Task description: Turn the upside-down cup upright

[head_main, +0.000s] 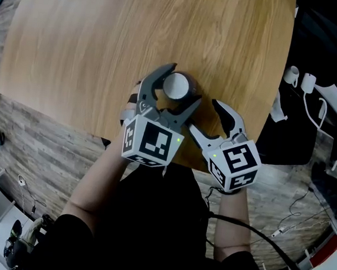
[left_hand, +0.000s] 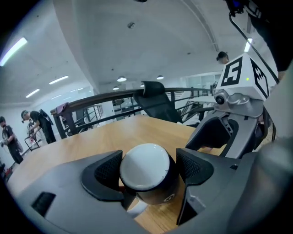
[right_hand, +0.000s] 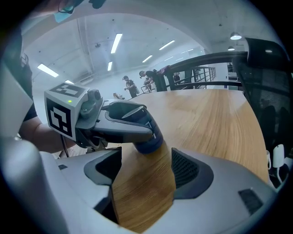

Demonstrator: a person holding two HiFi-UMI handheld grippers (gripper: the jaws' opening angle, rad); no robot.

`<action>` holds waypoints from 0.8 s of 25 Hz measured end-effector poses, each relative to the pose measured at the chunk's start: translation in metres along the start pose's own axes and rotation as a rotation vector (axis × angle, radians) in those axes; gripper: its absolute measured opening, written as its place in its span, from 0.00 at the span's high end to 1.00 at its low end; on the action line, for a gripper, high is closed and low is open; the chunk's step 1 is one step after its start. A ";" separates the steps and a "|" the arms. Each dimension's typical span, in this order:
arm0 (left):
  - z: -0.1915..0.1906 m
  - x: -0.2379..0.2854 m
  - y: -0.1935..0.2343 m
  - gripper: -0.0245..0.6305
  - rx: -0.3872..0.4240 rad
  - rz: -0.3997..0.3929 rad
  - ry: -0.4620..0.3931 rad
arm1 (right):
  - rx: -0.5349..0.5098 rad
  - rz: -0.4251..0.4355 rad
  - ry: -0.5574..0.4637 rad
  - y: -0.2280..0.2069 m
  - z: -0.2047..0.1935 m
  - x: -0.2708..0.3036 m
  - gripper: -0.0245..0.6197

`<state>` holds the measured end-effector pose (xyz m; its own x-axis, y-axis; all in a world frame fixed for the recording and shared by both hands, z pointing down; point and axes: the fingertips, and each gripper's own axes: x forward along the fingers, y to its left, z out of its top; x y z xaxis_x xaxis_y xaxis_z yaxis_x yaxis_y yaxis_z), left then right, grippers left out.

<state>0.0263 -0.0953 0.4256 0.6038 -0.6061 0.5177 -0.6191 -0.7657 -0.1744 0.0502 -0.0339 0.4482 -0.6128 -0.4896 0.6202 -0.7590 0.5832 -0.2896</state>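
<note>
The cup (head_main: 176,86) sits mouth-down on the worktop (head_main: 105,48), its white base facing up and its dark wall below. The left tongs (head_main: 185,83) wrap it from both sides, and in the left gripper view both ribbed pads look pressed against it, so I'd call that a grip, though the pad on the cup's right may only be brushing it. The right tongs (head_main: 204,116) hover just to the right of the cup, spread wide with only bare wood between the jaws. The trouble I'd expect is in the turn. The cup's wall looks smooth and the pads hold it high, near the base, so it could slip out as it rolls over. The worktop's edge runs close behind the cup, on the person's side, so a dropped cup may go off. The right tongs are also near enough to be knocked.
</note>
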 end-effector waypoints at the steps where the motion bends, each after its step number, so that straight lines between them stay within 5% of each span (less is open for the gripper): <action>1: 0.000 0.001 -0.002 0.39 0.022 0.001 0.005 | 0.005 -0.004 0.003 -0.002 -0.002 -0.002 0.43; 11: 0.005 0.013 -0.024 0.39 0.248 -0.053 0.038 | 0.040 -0.060 -0.006 -0.028 -0.013 -0.021 0.43; 20: 0.007 0.017 -0.030 0.39 0.275 -0.097 0.039 | 0.051 -0.051 -0.016 -0.030 -0.014 -0.025 0.43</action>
<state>0.0586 -0.0844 0.4339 0.6303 -0.5228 0.5740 -0.3973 -0.8523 -0.3401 0.0913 -0.0305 0.4519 -0.5766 -0.5284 0.6231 -0.7990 0.5242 -0.2948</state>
